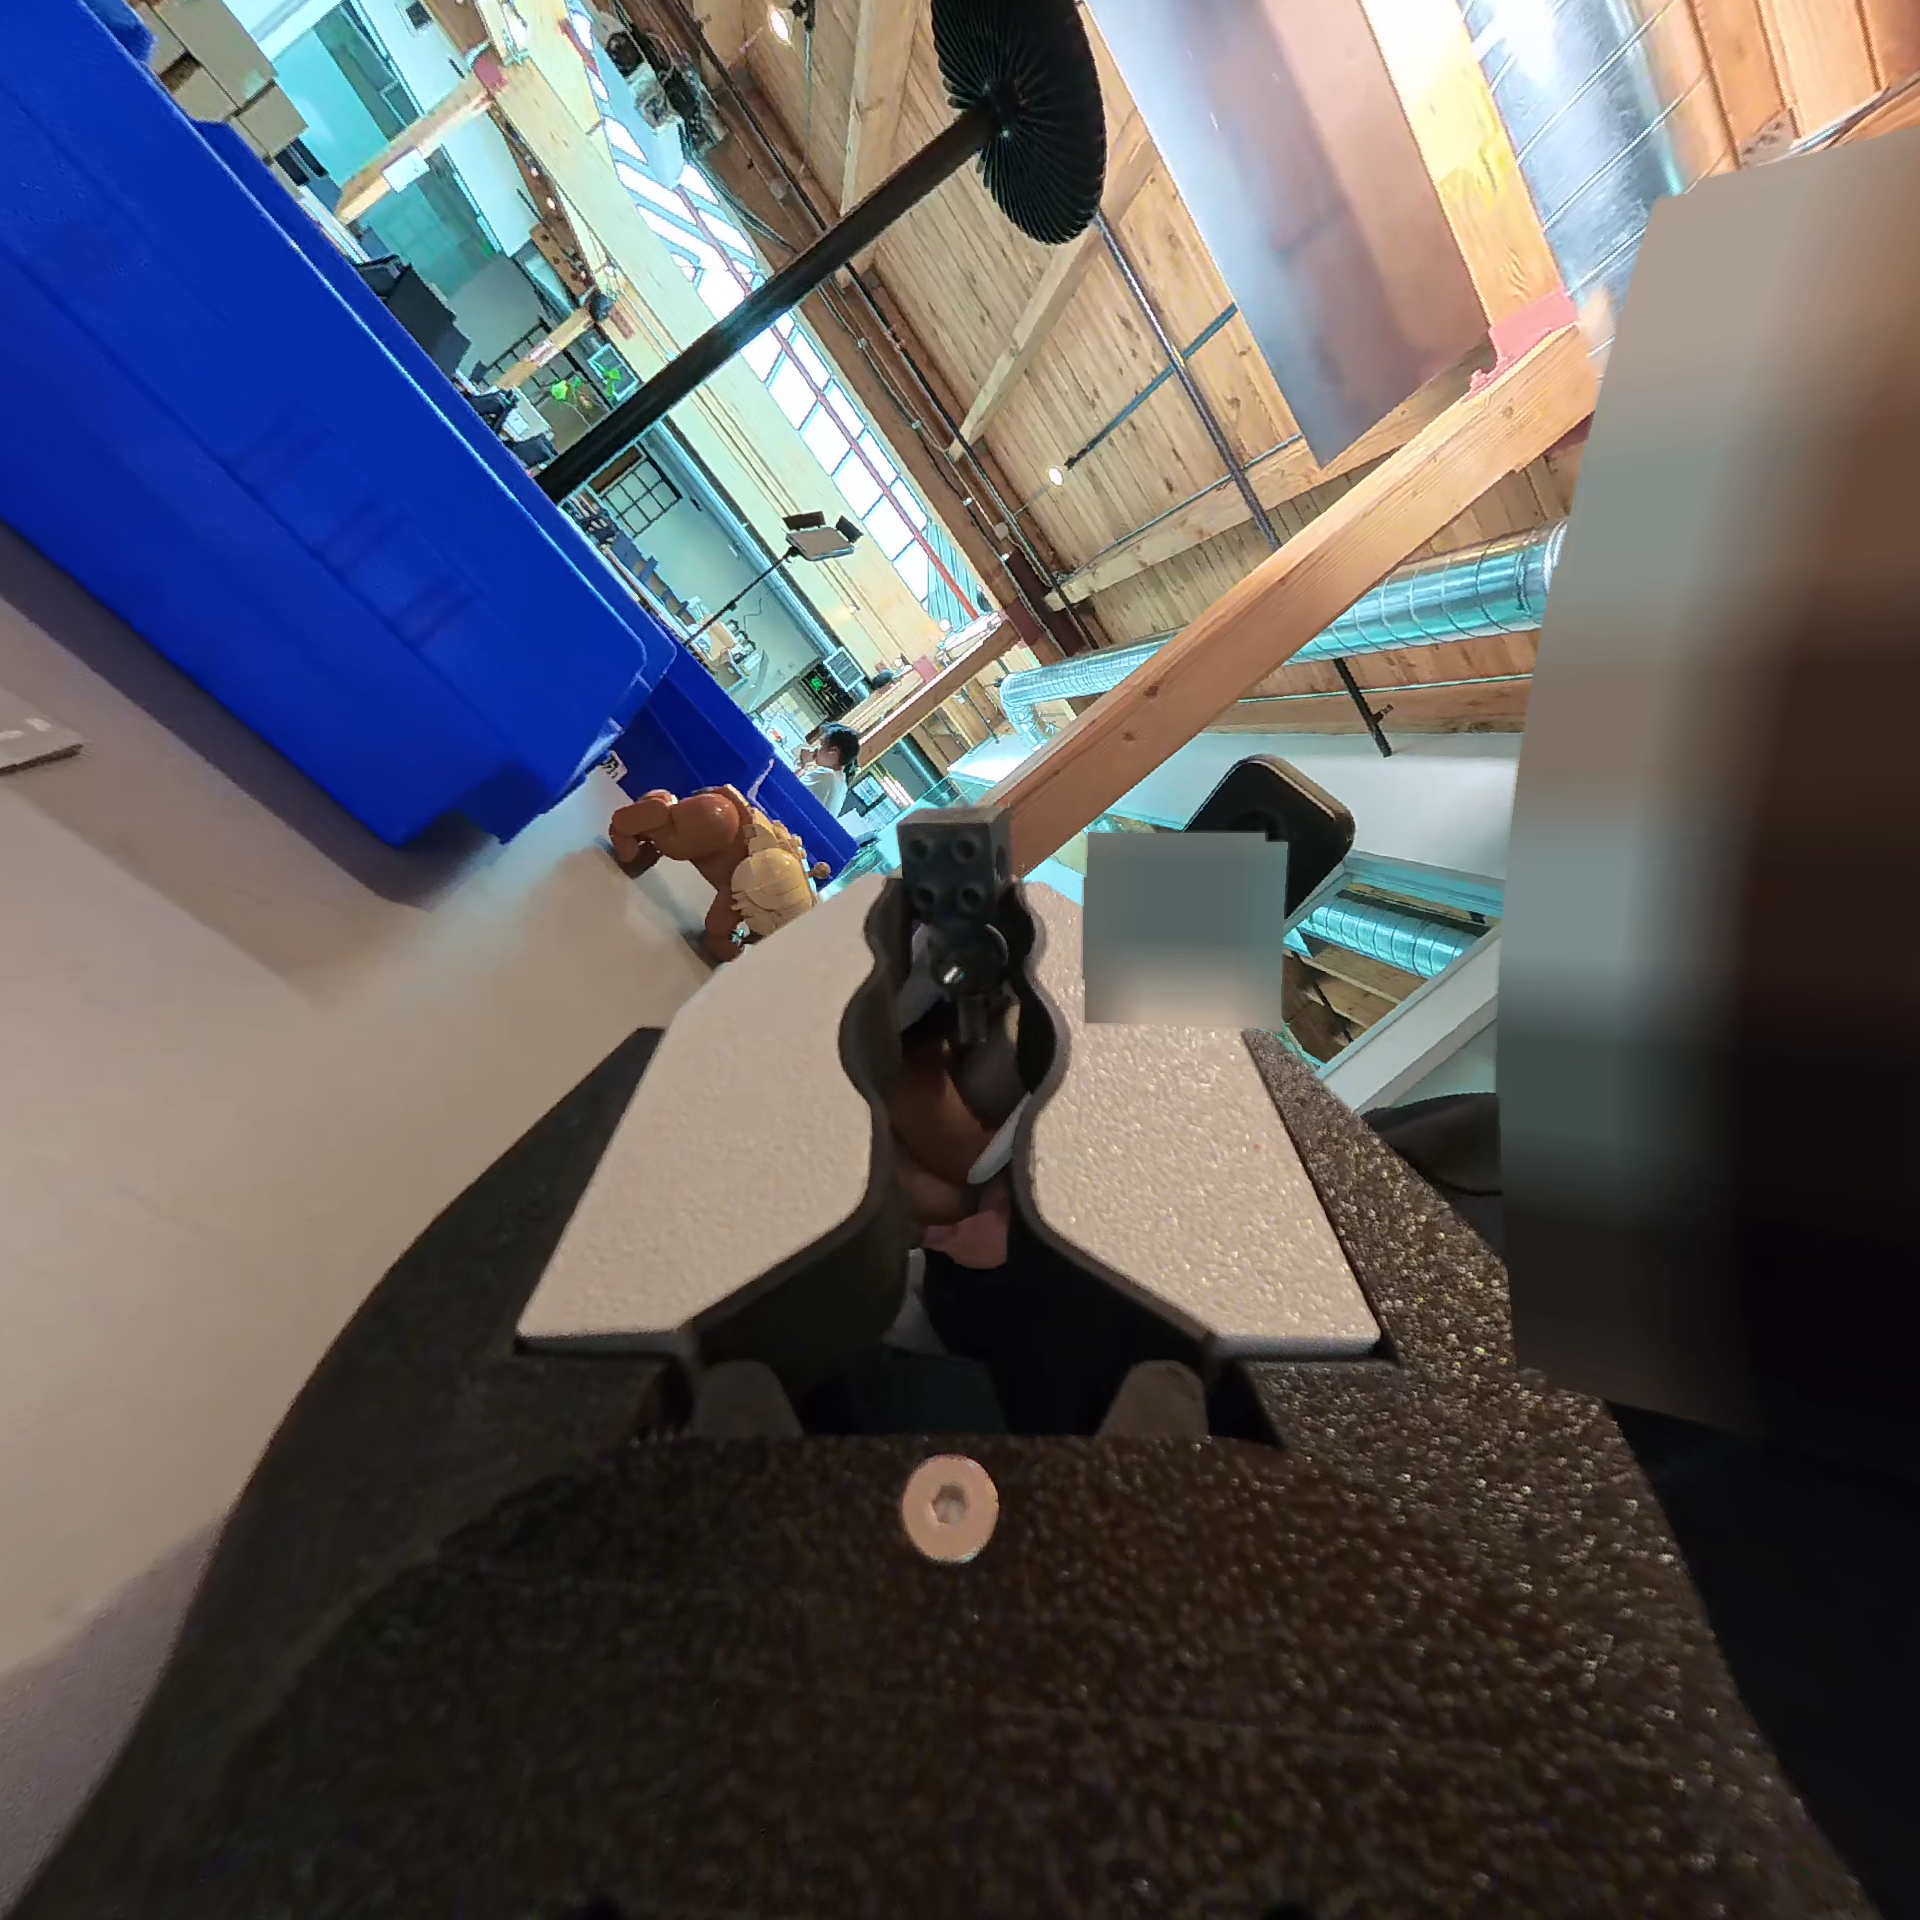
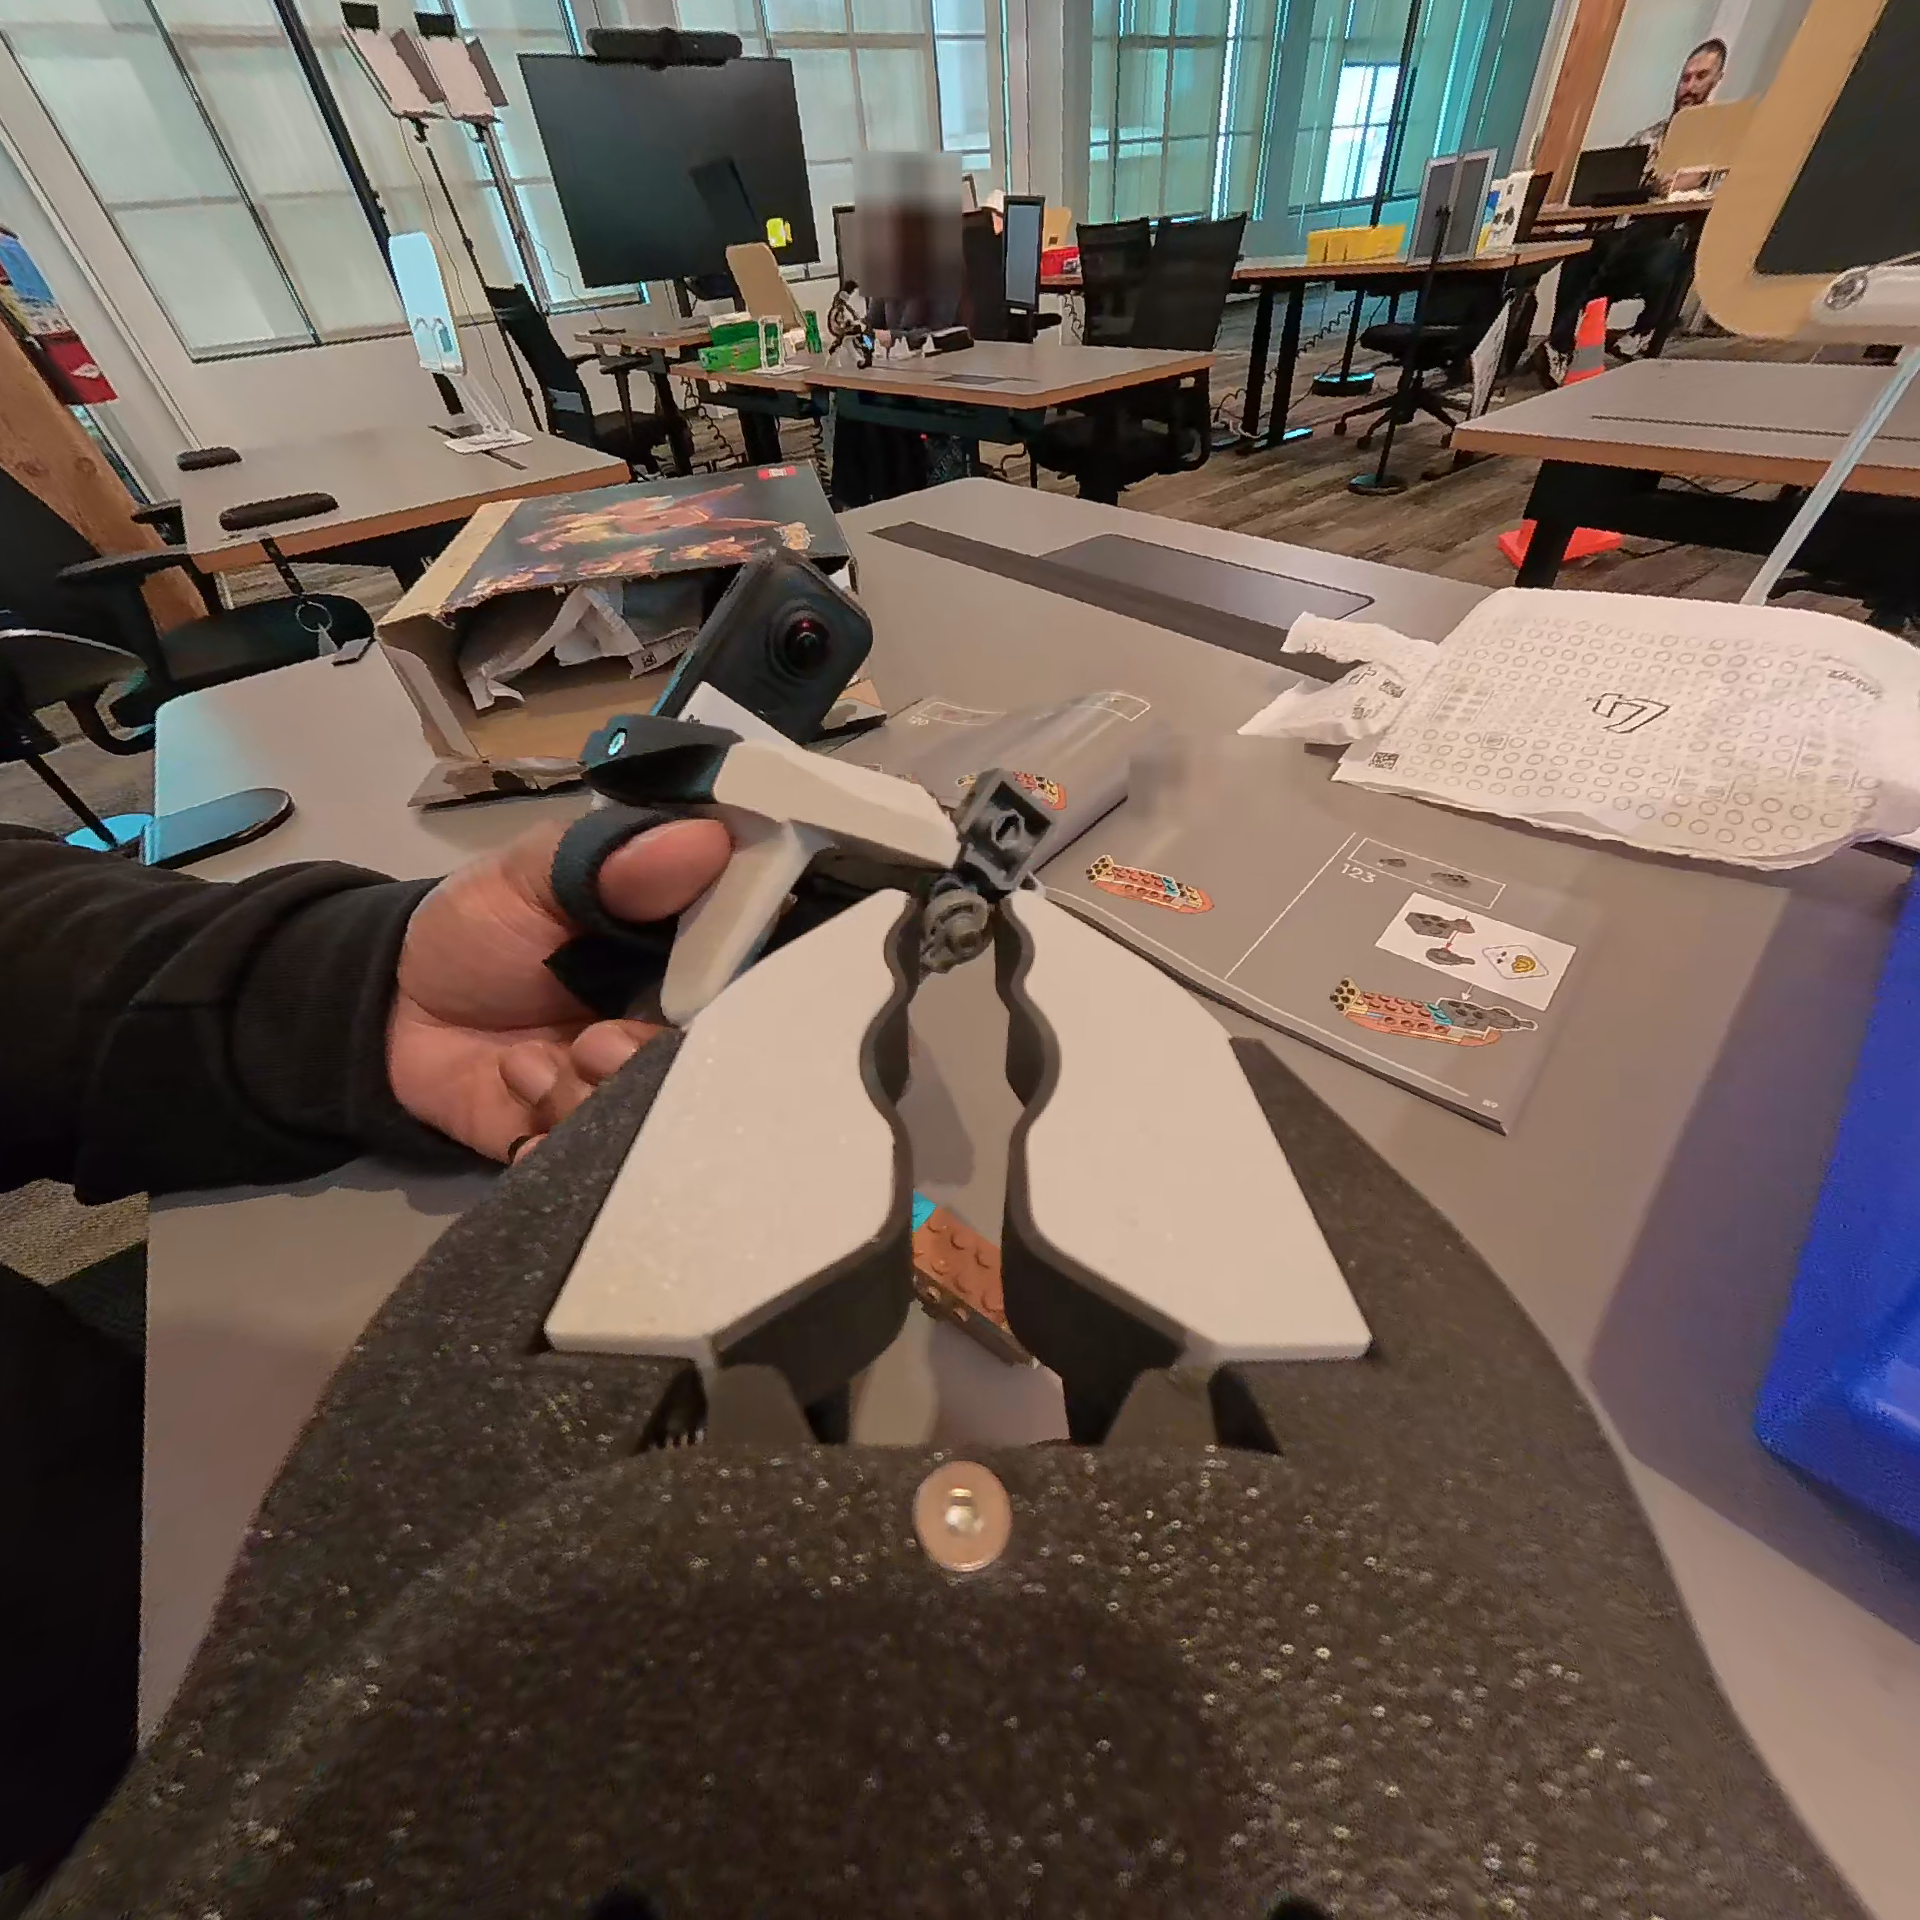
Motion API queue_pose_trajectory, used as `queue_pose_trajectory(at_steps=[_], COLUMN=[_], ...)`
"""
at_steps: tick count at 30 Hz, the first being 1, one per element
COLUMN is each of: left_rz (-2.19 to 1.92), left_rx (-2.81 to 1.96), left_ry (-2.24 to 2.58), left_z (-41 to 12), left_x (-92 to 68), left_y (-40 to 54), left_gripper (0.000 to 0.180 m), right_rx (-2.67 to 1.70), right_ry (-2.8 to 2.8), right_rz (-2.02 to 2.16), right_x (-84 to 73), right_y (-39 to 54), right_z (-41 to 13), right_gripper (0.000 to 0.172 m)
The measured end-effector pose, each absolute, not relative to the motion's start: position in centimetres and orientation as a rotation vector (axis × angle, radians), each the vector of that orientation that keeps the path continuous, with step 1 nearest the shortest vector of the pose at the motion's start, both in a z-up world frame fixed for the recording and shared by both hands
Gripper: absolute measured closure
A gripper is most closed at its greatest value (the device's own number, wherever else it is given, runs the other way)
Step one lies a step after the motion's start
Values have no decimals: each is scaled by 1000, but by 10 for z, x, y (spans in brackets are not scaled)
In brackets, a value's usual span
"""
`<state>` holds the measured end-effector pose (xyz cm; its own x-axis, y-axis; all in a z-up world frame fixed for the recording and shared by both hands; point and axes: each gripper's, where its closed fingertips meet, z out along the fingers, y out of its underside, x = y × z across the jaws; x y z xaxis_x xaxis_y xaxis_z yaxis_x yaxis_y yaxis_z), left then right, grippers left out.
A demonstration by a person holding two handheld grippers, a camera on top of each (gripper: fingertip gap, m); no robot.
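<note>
My left gripper (image 1: 954, 906) is shut on a small dark grey brick (image 1: 954, 860) at its fingertips, with the studs facing the camera. In the right wrist view the left gripper (image 2: 940, 844) comes in from the left, held by a hand (image 2: 499, 977), with the same brick (image 2: 1003, 826) at its tip. My right gripper (image 2: 954, 920) is shut on a grey round joint piece (image 2: 956, 928), held just under the brick and touching it. That round piece also shows below the brick in the left wrist view (image 1: 971, 961). Both grippers are held above the grey table (image 2: 1299, 1195).
An open instruction booklet (image 2: 1351, 935) lies on the table, with a white paper bag (image 2: 1610, 707) behind it and a torn cardboard box (image 2: 582, 613) at the back left. A brown studded plate (image 2: 956, 1268) lies below my right fingers. Blue bins (image 1: 260, 468) (image 2: 1860, 1247) and a brown toy figure (image 1: 727, 862) are nearby. Left and right tips are no more than a few centimetres apart.
</note>
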<state>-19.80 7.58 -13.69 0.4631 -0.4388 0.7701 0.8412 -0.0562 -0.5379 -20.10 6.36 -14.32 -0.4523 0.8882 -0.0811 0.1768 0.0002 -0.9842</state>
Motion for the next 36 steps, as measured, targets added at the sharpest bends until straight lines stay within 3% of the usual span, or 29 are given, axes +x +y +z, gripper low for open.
queue_pose_trajectory(at_steps=[17, 36], left_rz=[-1075, -1178], left_rx=[-1226, -1016], left_ry=[-531, -694], left_z=[-145, -146], left_x=[-207, -222], left_y=[80, 76], left_gripper=[163, 163], right_rx=[-1108, -1180], right_ry=[-1633, -1516], right_rz=[1419, 1599], right_x=[-213, -228], right_y=[64, 59], right_z=[-150, -150], right_gripper=[159, 159])
